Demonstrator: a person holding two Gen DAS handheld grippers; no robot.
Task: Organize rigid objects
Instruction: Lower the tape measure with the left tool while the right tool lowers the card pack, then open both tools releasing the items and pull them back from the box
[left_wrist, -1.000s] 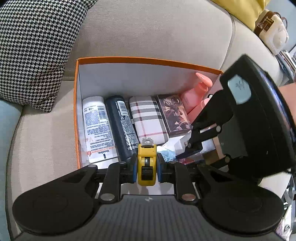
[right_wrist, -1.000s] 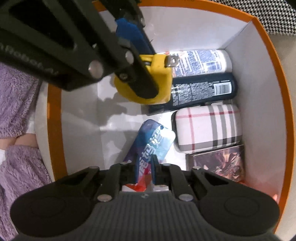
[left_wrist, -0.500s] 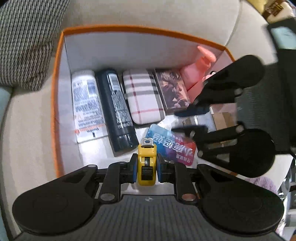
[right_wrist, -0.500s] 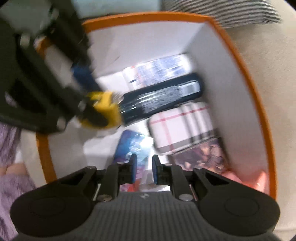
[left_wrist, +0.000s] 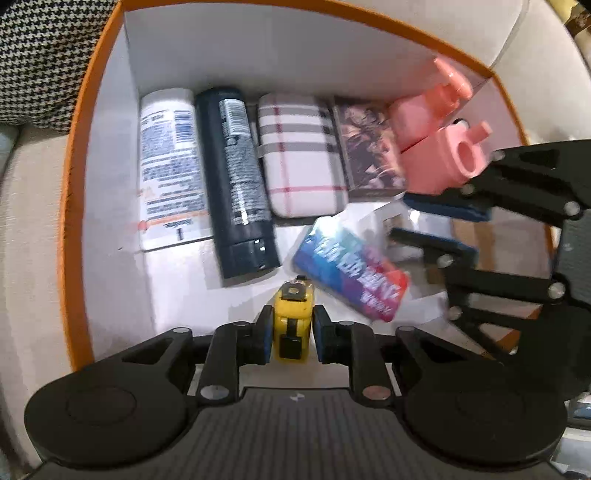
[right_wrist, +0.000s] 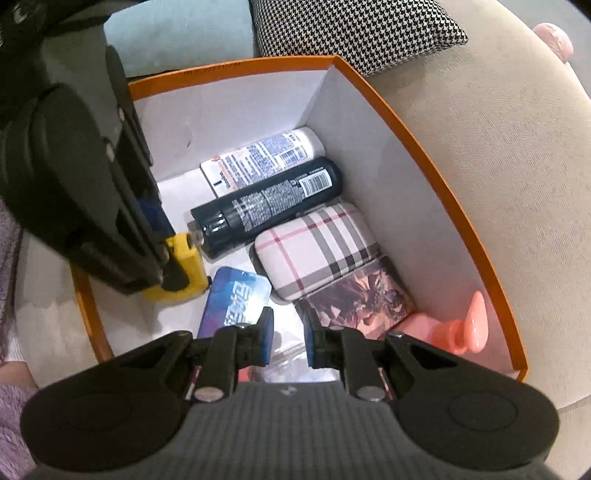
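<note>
An orange box (left_wrist: 74, 192) with a white inside sits on a beige sofa. In it lie a white tube (left_wrist: 168, 166), a dark bottle (left_wrist: 236, 177), a plaid case (left_wrist: 301, 162), a card box (left_wrist: 369, 147), pink plastic pieces (left_wrist: 432, 144) and a blue packet (left_wrist: 351, 269). My left gripper (left_wrist: 293, 334) is shut on a yellow tape measure (left_wrist: 293, 314), held low inside the box near its front wall. My right gripper (right_wrist: 290, 341) is open and empty, just above the blue packet (right_wrist: 232, 299).
A houndstooth cushion (right_wrist: 354, 29) lies behind the box on the sofa (right_wrist: 498, 147). A pale blue cushion (right_wrist: 181, 33) is beside it. Purple fleece (right_wrist: 11, 424) shows at the left edge of the right wrist view.
My right gripper has let go of the blue packet, which now lies in the box, and has drawn back. My left gripper has lowered the tape measure into the box.
</note>
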